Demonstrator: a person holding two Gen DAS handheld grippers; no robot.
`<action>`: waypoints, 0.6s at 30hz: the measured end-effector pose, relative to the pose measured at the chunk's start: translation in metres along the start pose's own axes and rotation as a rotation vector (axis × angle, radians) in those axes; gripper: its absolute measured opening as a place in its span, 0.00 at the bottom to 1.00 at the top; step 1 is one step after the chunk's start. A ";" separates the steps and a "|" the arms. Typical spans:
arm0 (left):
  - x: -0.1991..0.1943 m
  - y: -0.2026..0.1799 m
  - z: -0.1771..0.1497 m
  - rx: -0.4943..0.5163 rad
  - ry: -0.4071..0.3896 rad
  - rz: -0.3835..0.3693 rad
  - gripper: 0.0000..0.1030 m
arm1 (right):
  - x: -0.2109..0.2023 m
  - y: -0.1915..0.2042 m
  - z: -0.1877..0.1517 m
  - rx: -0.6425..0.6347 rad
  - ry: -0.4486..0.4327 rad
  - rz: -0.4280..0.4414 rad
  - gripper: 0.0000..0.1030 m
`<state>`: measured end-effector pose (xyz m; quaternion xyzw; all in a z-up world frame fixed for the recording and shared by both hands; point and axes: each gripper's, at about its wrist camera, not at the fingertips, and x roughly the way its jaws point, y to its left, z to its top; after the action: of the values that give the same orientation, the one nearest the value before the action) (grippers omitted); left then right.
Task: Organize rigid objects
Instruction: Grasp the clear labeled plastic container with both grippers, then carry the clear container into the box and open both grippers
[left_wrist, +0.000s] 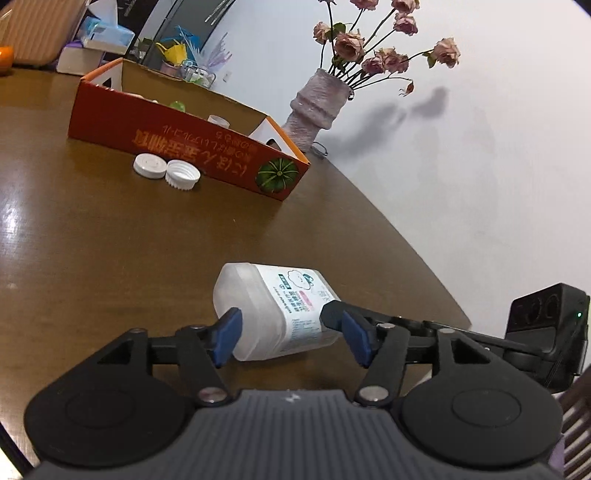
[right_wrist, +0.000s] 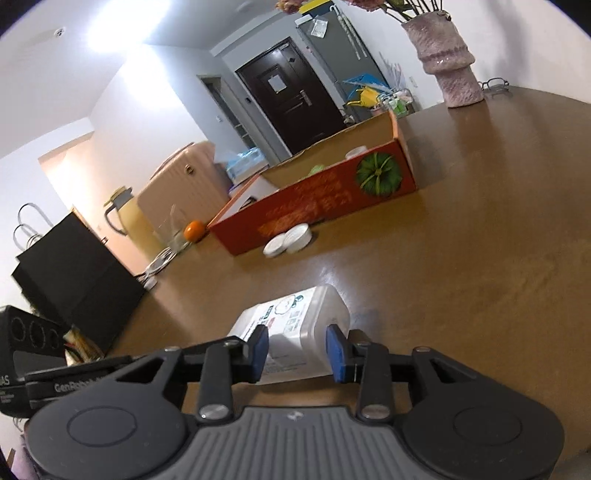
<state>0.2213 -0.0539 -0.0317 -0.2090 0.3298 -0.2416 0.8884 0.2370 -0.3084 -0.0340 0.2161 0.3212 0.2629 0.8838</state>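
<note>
bottle (left_wrist: 273, 306) lying on bench (left_wrist: 110, 258), between both claws | left claw (left_wrist: 291, 332) apart, right claw (right_wrist: 297, 352) apart, grip unclear | two white caps (left_wrist: 166, 170) beside orange box (left_wrist: 192, 147) | vase (left_wrist: 317, 107) behind

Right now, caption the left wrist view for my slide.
Left gripper straddles a lying clear bottle; two white caps beside the orange box.
</note>
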 end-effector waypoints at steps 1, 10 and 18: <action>-0.001 0.002 0.000 -0.001 0.007 0.003 0.59 | -0.002 0.001 -0.002 0.003 0.004 0.010 0.33; 0.013 0.010 0.001 -0.020 0.038 0.049 0.60 | 0.002 -0.005 -0.003 0.051 -0.011 -0.024 0.34; 0.022 0.032 0.011 -0.144 0.071 -0.013 0.60 | 0.010 -0.013 0.001 0.080 -0.006 -0.025 0.47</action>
<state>0.2525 -0.0389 -0.0518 -0.2660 0.3763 -0.2304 0.8571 0.2482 -0.3130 -0.0452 0.2477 0.3316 0.2381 0.8786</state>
